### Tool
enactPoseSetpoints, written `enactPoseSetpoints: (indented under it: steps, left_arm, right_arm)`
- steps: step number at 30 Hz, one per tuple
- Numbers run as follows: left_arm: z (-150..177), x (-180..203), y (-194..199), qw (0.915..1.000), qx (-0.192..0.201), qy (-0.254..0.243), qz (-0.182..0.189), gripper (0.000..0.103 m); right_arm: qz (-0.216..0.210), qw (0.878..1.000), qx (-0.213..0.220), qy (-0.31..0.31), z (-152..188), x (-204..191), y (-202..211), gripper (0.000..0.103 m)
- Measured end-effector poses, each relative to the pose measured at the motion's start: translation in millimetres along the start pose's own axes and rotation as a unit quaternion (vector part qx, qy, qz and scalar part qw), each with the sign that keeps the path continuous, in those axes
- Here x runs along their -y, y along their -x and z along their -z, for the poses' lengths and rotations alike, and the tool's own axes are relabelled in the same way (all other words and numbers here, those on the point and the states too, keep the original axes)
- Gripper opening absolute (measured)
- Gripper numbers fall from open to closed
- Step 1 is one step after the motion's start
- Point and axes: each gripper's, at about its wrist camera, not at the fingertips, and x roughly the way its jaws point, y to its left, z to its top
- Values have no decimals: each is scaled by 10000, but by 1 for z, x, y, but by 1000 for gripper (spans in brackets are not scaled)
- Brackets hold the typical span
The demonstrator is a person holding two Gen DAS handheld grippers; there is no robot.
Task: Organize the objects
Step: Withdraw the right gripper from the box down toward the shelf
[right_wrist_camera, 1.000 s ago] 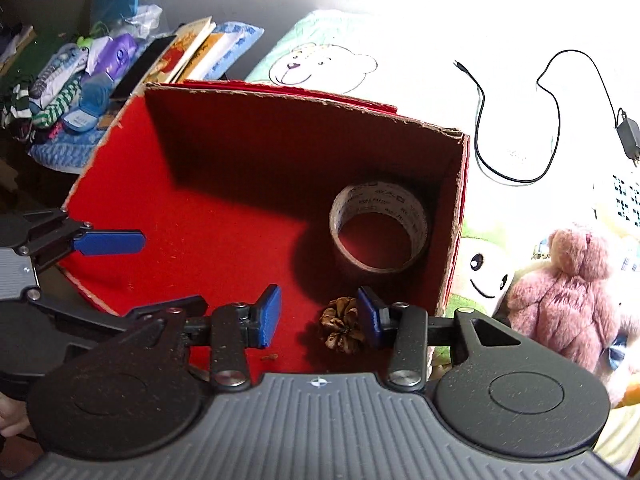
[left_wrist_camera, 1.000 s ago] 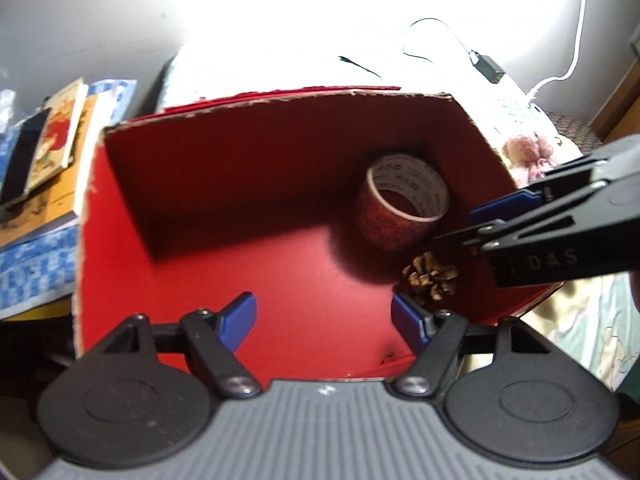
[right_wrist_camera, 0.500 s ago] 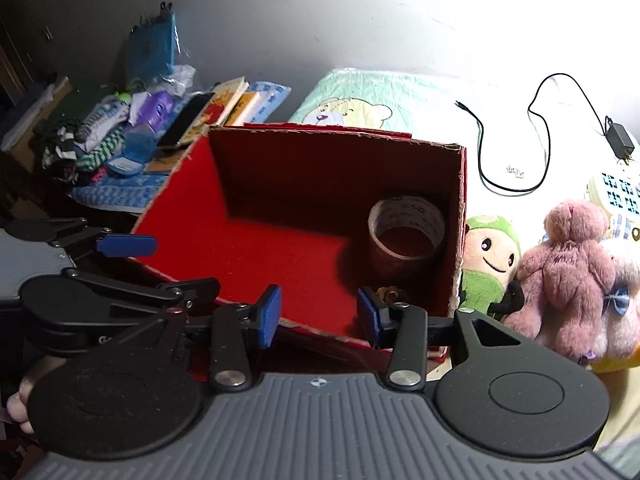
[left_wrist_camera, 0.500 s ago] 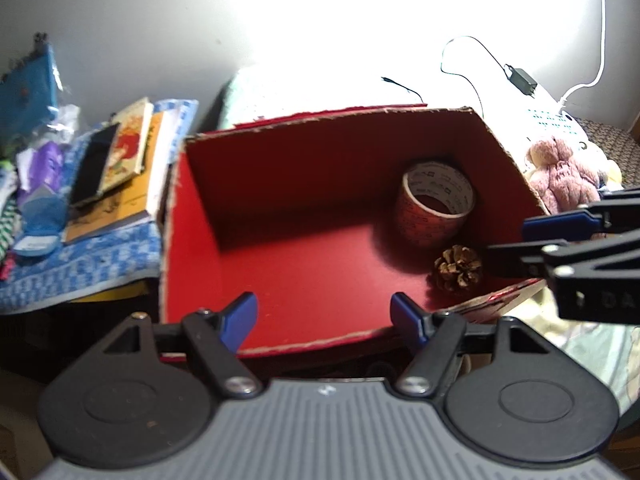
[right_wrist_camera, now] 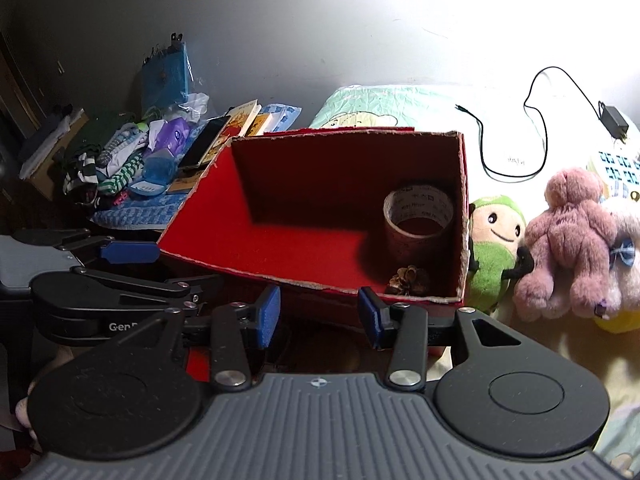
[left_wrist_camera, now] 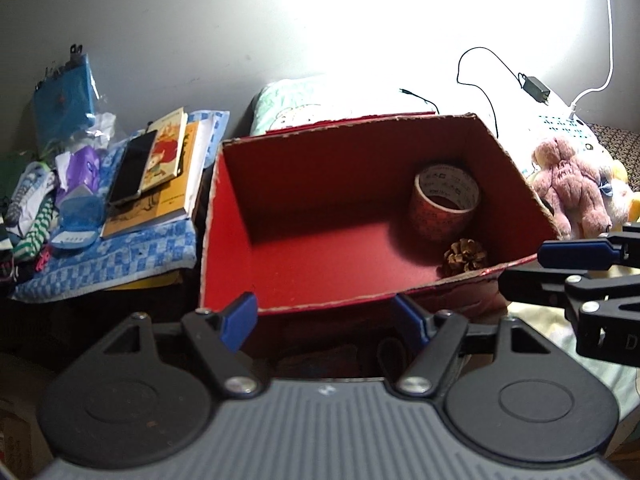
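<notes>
Both tongs have drawn back out of the box point(left_wrist_camera: 320, 236) since a second ago, when they hung over its floor; the cone point(left_wrist_camera: 464, 257) they were next to now lies alone. It sits in the box's near right corner, just in front of the tape roll point(left_wrist_camera: 445, 200), which stands on end against the right wall. The left tongs point(left_wrist_camera: 326, 320) stand wide open with nothing between them, just short of the near rim. The right tongs point(right_wrist_camera: 318, 316) are about half open, also empty, near the same rim. Plush toys point(right_wrist_camera: 568, 240) lie on the bed right of the box, books point(left_wrist_camera: 168, 168) to its left.
</notes>
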Motion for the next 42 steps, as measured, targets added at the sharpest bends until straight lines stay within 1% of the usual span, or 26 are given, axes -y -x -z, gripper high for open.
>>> enactPoseSetpoints:
  steps: [5,10,20,30,42]
  left_arm:
    - [11,3,-3,9999,-116,20,-95,75]
    - [20,6,-9,9995,-280,79,-153,75]
    - [32,15,-21,9984,-549,37,-145,75]
    - [43,24,-30,9971,-753,-15,-140,75]
    - [49,30,-36,9960,-883,-53,-148,76]
  right_arm:
    - [-124,9998,-31,-153,12,3,-2,46]
    - [-120,9996,-108,-246,23,6,-5,46]
    - [-196,9968,-440,-633,40,17,-15,46]
    - [-214,9943,-660,-805,54,21,-20,45]
    - [-224,9921,-731,-990,61,27,-24,45]
